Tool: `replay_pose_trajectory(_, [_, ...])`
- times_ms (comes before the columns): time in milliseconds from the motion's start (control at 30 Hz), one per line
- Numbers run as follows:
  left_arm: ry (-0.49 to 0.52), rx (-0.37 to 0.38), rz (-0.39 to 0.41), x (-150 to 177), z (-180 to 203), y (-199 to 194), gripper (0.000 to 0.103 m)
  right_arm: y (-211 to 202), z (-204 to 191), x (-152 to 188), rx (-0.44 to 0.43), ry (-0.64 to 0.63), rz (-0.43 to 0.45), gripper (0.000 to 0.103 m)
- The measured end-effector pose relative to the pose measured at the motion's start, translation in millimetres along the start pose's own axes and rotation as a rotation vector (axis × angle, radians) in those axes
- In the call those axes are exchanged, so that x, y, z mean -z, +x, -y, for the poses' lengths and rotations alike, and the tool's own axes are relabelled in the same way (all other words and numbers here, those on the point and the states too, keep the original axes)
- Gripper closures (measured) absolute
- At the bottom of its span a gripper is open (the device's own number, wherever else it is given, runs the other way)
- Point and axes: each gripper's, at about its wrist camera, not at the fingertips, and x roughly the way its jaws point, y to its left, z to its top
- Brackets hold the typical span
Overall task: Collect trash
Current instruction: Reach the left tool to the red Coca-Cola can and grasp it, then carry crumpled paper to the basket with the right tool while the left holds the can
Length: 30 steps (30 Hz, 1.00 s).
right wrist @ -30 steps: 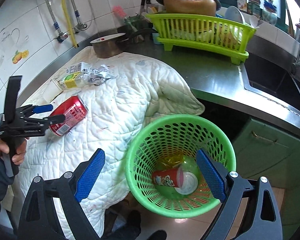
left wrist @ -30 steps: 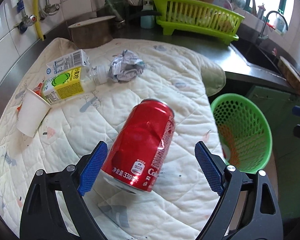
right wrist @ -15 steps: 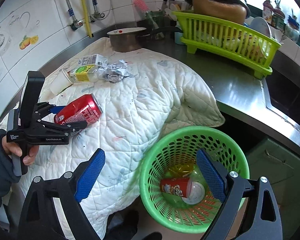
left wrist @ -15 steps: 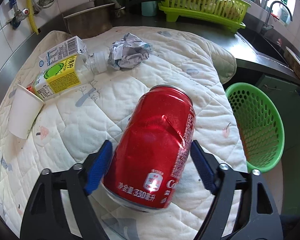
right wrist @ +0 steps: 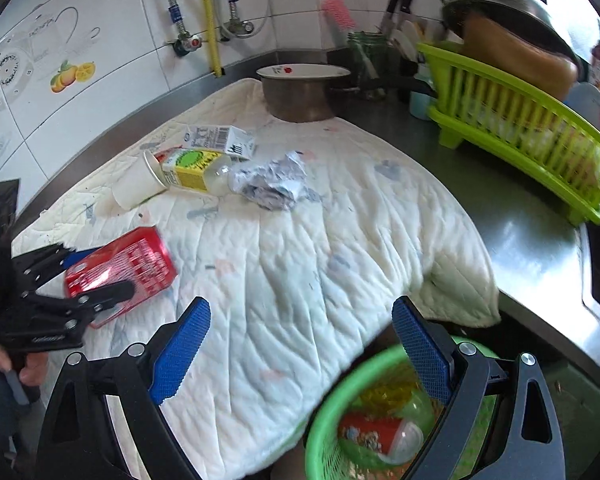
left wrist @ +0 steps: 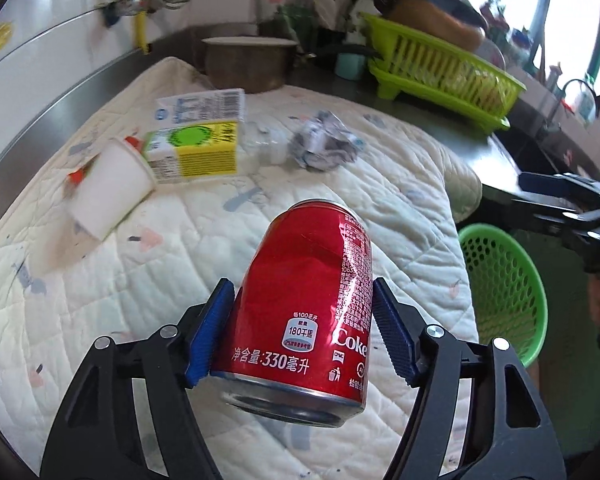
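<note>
My left gripper (left wrist: 302, 338) is shut on a dented red Coke can (left wrist: 308, 304) and holds it just above the white quilted mat (left wrist: 380, 208). The can also shows in the right wrist view (right wrist: 128, 268), between the left gripper's fingers. My right gripper (right wrist: 300, 350) is open and empty, hovering over the mat's front edge and the green basket (right wrist: 324, 420). The basket (left wrist: 504, 292) stands below the counter edge and holds a red cup and a clear bottle. On the mat's far side lie a white paper cup (left wrist: 108, 190), a yellow-green carton bottle (left wrist: 192, 152), a white carton (left wrist: 200, 106) and crumpled paper (left wrist: 324, 146).
A metal pot (right wrist: 300, 92) stands behind the mat. A lime dish rack (right wrist: 520, 128) with a steel bowl sits on the steel counter at the right, beside the sink. Tiled wall with pipes runs along the back left.
My left gripper has closed on the Coke can and lifted it off the mat. My right gripper has moved forward and up, so the basket now sits lower in its view.
</note>
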Motion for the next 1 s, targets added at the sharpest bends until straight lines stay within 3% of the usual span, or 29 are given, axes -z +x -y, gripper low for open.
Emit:
replay_pose_trajectory(433, [-0.178,-0.044,0.095,14.7,-62.8,-44.7,0.036,114.6,-11.0,-71.6,-0.076,-0.159,-0.069,0.014])
replay_pose_trajectory(833, [-0.229,-0.083,0.115,21.6,-88.6,-57.0,0.037,181.7,-12.1,-91.8,-0.082,-0.232,-0.133,0.015])
replay_pose_trajectory(867, [-0.233,-0.086,0.114,21.8,-89.3,-56.9,0.037,183.6,-13.3,-92.0,-0.072,-0.241,-0.135,0.02])
replay_pose_trajectory(900, [-0.237,-0.085,0.114,22.3,-90.2,-56.9,0.037,186.2,-14.2,-92.0,-0.074,-0.247,-0.14,0.032])
replay_pose_trajectory(1000, [-0.24,-0.088,0.114,23.0,-90.4,-57.1,0.037,189.6,-14.9,-91.7,-0.079,-0.24,-0.145,0.045])
